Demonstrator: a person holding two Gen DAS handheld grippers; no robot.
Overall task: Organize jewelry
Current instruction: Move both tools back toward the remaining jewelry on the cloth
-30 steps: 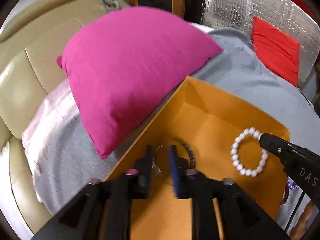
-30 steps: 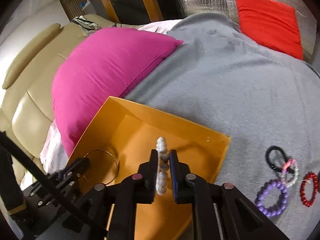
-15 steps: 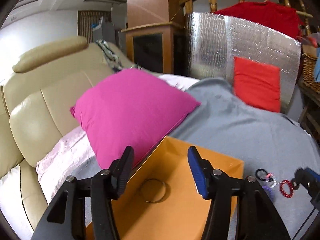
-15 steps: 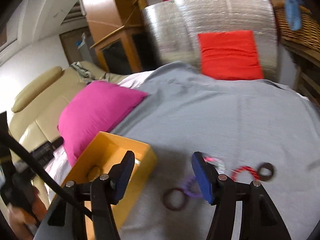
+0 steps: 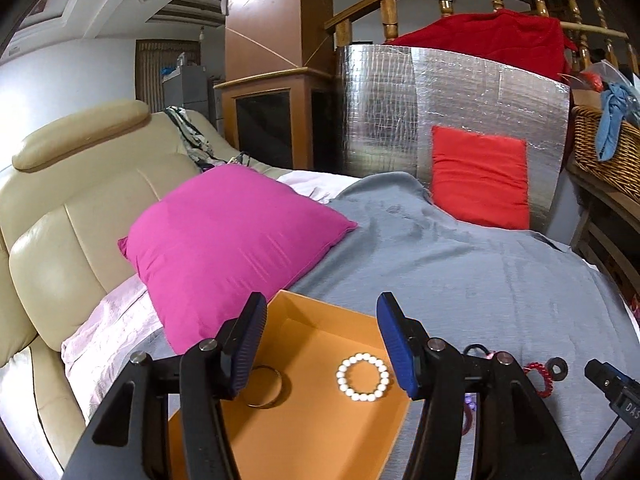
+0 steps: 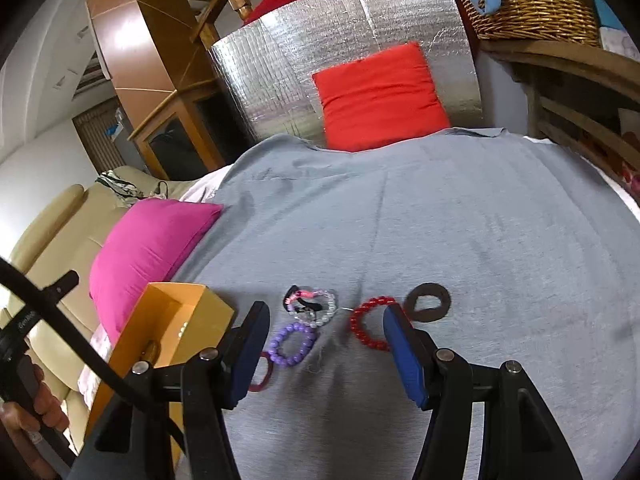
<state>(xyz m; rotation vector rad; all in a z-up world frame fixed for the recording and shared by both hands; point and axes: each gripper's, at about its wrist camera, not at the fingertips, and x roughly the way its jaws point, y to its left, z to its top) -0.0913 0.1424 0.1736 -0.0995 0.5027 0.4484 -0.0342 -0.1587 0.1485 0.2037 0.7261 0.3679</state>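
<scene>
White bead bracelet now lies released in orange box.

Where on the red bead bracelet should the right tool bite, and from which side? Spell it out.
Take the red bead bracelet across its near arc, one finger inside the ring and one outside, coming down from above. It lies flat on the grey blanket, so a level approach would find no edge. The near arc sits between the open fingers of the right tool and away from the dark ring beside it.

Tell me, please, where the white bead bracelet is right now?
In the left wrist view, the white bead bracelet lies on the floor of the orange box, right of the thin metal bangle.
</scene>
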